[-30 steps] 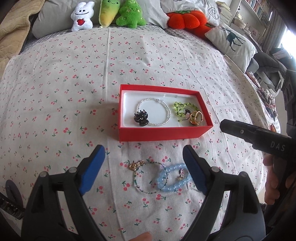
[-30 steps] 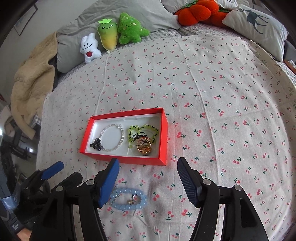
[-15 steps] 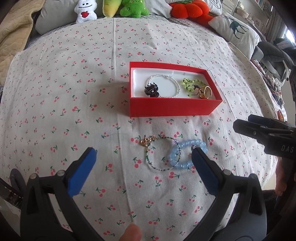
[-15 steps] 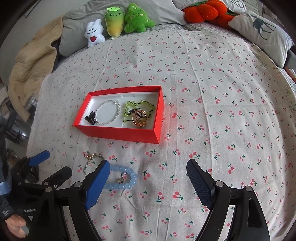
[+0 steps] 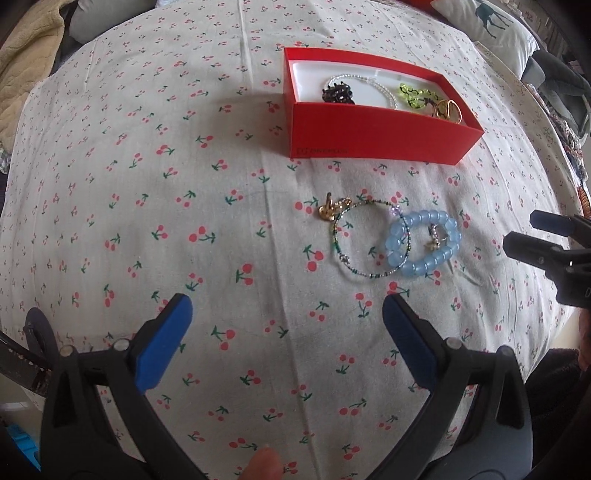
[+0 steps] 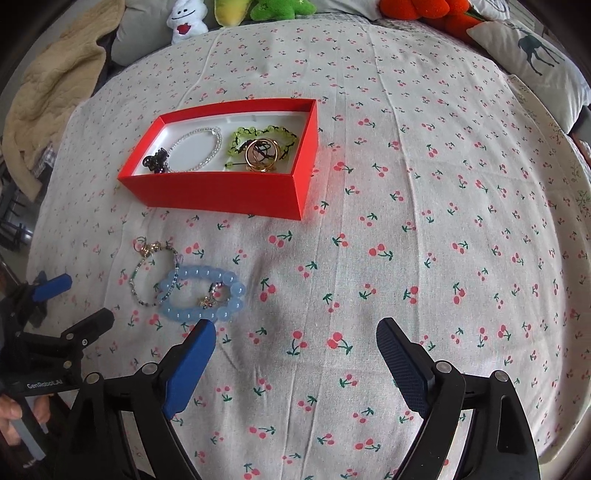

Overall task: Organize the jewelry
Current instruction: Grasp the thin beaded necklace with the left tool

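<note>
A red box (image 5: 376, 129) (image 6: 221, 192) on the cherry-print bedspread holds a white bead bracelet (image 6: 207, 147), a dark hair claw (image 5: 338, 92), a green bead bracelet (image 6: 258, 131) and gold rings (image 6: 260, 153). In front of it lie a blue bead bracelet (image 5: 424, 265) (image 6: 199, 274) with a small charm (image 6: 208, 301) inside it, overlapped by a thin beaded bracelet (image 5: 334, 236) (image 6: 135, 280) with a gold charm (image 5: 328, 210). My left gripper (image 5: 286, 310) hangs open just short of them, holding nothing. My right gripper (image 6: 295, 328) is opening, nothing between its jaws, and the blue bracelet lies just beyond its left finger.
Plush toys (image 6: 188, 18) and pillows (image 6: 532, 55) line the far end of the bed. A beige blanket (image 6: 48, 92) drapes the far left corner. The bed edge runs along the right in the left wrist view, past the other gripper (image 5: 546, 240).
Both grippers have sunk towards the bedspread and tipped further down, and their jaws have spread wider. The loose bracelets and the box now look closer.
</note>
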The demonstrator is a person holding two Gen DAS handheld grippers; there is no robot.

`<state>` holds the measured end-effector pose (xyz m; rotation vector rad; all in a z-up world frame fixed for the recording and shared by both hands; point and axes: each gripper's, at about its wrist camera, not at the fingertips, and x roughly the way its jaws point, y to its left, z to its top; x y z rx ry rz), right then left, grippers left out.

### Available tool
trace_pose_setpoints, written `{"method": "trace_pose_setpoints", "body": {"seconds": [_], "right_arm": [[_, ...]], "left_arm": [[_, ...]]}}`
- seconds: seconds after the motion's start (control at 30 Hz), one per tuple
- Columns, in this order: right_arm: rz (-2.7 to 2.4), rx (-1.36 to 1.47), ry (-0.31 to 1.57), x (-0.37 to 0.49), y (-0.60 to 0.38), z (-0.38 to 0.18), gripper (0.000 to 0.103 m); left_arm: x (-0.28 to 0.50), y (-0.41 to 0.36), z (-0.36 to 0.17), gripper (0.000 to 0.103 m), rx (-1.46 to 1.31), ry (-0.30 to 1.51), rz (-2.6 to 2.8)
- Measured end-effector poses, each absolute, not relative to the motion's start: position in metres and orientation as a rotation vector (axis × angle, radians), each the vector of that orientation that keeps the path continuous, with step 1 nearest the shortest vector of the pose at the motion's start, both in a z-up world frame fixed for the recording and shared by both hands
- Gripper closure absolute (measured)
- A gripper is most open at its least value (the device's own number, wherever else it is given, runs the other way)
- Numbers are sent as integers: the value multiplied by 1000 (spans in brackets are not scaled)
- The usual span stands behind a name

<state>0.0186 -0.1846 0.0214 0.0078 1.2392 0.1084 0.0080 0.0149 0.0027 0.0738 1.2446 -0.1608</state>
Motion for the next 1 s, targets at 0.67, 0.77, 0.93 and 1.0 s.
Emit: {"method": "trace_pose_setpoints", "body": {"seconds": [0.67, 0.77, 0.93, 1.0], "right_arm": [[82, 57, 1267, 37, -184, 14, 13], [84, 59, 1266, 38, -182, 14, 13], [84, 60, 1270, 38, -182, 13, 13], [84, 56, 1274, 38, -182, 11, 13]], "left_arm": [[40, 27, -1, 42, -221, 1332, -194], [41, 15, -6, 61, -222, 1352, -220], [43, 0, -12, 75, -170, 1346, -192], [44, -3, -14, 83, -144, 1342, -180]]}}
